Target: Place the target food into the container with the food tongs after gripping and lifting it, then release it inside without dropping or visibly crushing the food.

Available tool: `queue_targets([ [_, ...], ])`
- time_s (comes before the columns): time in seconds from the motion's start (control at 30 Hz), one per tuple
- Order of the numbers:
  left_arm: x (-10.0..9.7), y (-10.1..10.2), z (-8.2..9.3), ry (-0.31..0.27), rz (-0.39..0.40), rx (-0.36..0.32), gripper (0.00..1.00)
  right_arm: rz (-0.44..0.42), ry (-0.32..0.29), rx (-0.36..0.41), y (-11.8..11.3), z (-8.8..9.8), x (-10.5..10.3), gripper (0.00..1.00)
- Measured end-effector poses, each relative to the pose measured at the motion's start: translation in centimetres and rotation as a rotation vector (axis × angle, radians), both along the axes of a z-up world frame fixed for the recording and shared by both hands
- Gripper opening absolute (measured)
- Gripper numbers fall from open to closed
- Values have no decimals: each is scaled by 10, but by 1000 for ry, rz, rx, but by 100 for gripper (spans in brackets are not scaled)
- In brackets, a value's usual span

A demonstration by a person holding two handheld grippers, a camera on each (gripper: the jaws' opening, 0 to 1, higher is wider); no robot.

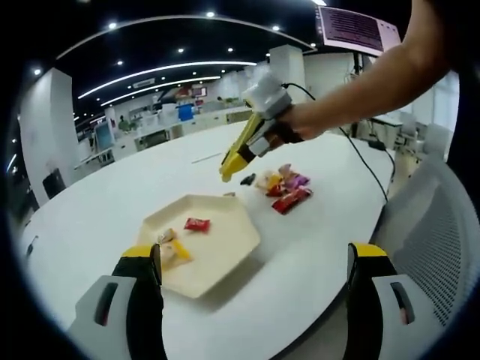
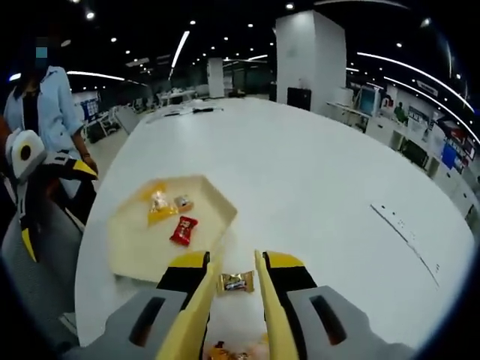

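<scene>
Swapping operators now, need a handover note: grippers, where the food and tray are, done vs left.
Right gripper: tongs shut on a gold-wrapped candy, lifted, short of the tray.
Left gripper: open, holding nothing, near the tray.
Tray on the white table already holds a red candy and two pale sweets.
Snack pile remains on the table.
Left: carry over the tray, release gently.

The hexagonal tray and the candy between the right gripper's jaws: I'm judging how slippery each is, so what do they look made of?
The hexagonal tray looks like pale cream moulded plastic or melamine, smooth and matte with a raised rim; which one is unclear. The candy, pinched by the right gripper, seems wrapped in glossy gold-brown film or foil with twisted ends, so probably slick and crinkly.
</scene>
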State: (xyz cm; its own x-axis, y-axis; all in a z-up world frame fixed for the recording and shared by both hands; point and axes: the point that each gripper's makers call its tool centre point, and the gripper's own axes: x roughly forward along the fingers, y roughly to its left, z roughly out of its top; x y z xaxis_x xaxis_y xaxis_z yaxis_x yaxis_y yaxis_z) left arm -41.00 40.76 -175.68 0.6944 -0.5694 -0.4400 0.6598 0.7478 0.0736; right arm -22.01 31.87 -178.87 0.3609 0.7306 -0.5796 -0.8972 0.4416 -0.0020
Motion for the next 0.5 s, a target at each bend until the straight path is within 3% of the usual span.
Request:
queue_targets([
  [0.1, -2, -5, 7, 0, -14, -57, 99, -2, 3, -2, 1, -5, 0, 27],
  [0.5, -1, -6, 10, -7, -5, -74, 100, -16, 35, -27, -2, -27, -1, 27],
])
